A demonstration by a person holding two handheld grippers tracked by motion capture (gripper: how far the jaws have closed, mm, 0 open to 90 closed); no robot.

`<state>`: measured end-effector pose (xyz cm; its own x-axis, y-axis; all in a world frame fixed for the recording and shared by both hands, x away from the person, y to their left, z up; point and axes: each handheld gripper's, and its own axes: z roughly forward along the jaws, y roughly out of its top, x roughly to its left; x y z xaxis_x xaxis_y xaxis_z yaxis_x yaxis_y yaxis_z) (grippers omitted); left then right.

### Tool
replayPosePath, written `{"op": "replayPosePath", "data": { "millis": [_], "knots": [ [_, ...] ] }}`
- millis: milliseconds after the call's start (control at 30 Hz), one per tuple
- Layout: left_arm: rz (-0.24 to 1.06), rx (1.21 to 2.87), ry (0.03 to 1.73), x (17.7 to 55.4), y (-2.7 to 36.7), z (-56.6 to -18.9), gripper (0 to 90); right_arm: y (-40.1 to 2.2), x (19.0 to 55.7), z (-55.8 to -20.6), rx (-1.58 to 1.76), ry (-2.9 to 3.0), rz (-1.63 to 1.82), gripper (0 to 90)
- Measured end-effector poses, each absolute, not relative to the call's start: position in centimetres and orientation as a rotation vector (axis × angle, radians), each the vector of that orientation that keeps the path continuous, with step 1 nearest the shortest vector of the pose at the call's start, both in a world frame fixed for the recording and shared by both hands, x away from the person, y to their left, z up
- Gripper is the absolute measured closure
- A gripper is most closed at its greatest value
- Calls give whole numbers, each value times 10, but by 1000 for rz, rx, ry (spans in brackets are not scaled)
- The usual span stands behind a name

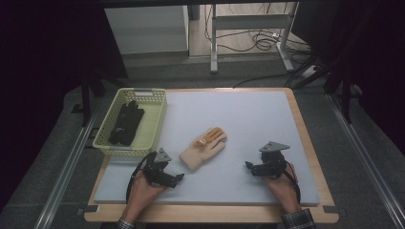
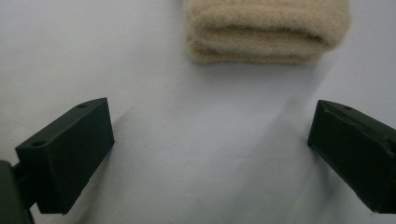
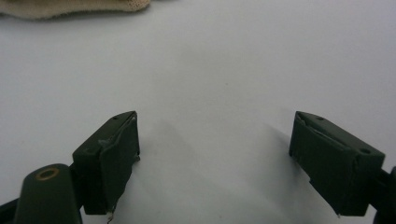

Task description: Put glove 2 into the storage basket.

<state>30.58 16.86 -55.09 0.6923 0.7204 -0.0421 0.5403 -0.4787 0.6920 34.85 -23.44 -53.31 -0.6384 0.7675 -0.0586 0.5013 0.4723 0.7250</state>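
Both grippers sit low over the white mat (image 1: 267, 124) near its front edge, each with nothing in it. The left gripper (image 1: 177, 178), near the front left corner, points at the cuff end of the beige glove (image 1: 203, 149); its jaws stand wide apart with bare mat between them, and in the left gripper view the glove's cuff (image 2: 266, 30) lies just ahead, not touched. The right gripper (image 1: 248, 166), toward the front right, has jaws spread wide too, with no thing between them; in the right gripper view the beige glove (image 3: 70, 7) shows at the top left edge, apart from the jaws. The glove lies flat mid-mat, a bit left of centre, fingers toward the far right. The black glove (image 1: 125, 123) is already in the yellow-green basket (image 1: 155, 121) at the far left corner of the bench. Judgement: one glove sorted, about half done; left to do is grasp the beige glove, carry it to the basket, release.
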Motion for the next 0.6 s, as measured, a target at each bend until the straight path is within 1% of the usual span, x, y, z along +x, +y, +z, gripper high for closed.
{"op": "replayPosePath", "data": {
  "millis": [167, 400, 600],
  "knots": [
    [345, 2212, 978, 307, 166, -546, 5, -234, 348, -533, 1064, 2345, 971, 157],
    [309, 2201, 936, 312, 156, -531, 0, -234, 348, -533, 1063, 2344, 970, 157],
    [283, 2213, 920, 327, 139, -519, 0, -234, 347, -533, 1052, 2339, 964, 157]
  ]
}}
